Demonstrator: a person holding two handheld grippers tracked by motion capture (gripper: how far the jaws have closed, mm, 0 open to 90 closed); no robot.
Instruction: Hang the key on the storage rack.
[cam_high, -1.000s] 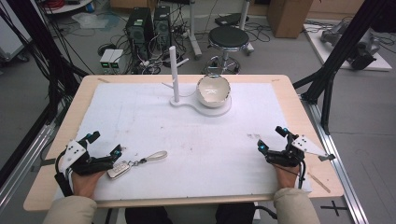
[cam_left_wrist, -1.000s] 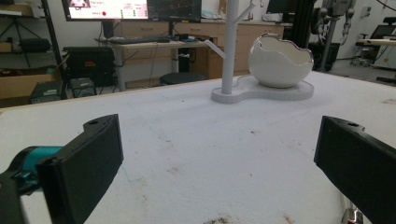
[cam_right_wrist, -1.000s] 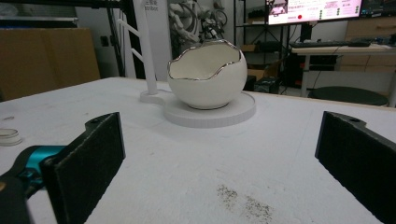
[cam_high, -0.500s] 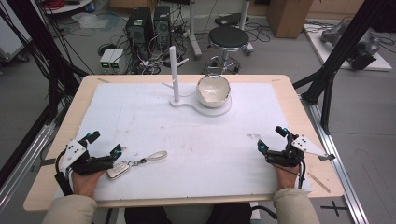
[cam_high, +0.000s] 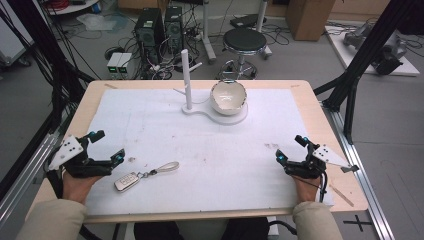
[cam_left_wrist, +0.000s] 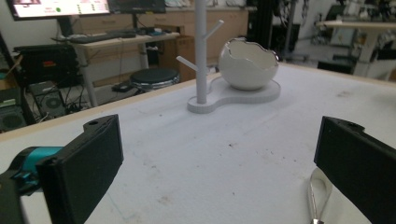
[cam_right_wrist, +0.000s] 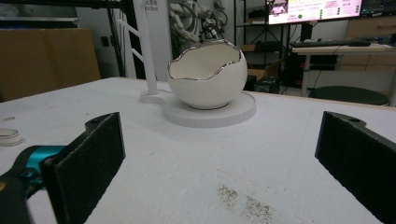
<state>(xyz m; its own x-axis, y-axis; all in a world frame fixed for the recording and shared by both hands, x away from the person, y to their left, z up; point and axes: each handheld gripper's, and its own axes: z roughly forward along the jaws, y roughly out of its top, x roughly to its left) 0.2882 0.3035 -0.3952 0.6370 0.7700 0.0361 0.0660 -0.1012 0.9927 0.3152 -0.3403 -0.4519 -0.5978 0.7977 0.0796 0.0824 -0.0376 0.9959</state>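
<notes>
A grey floor (cam_high: 300, 55) lies beyond the wooden worktop (cam_high: 310, 100), strewn with cables and two black computer towers (cam_high: 160, 30). A round black stool (cam_high: 245, 41) stands nearby. Black frame posts (cam_high: 367, 55) flank the sides

White bowl (cam_high: 228, 97) with a silver rim, white stand (cam_high: 187, 80), white mat (cam_high: 210, 150) (brown-speckled), silver key fob (cam_high: 127, 181).

Silver key fob (cam_high: 127, 181) with loop strap (cam_high: 167, 167) (flat on the mat), just beside left gripper (cam_high: 106, 148)
</notes>
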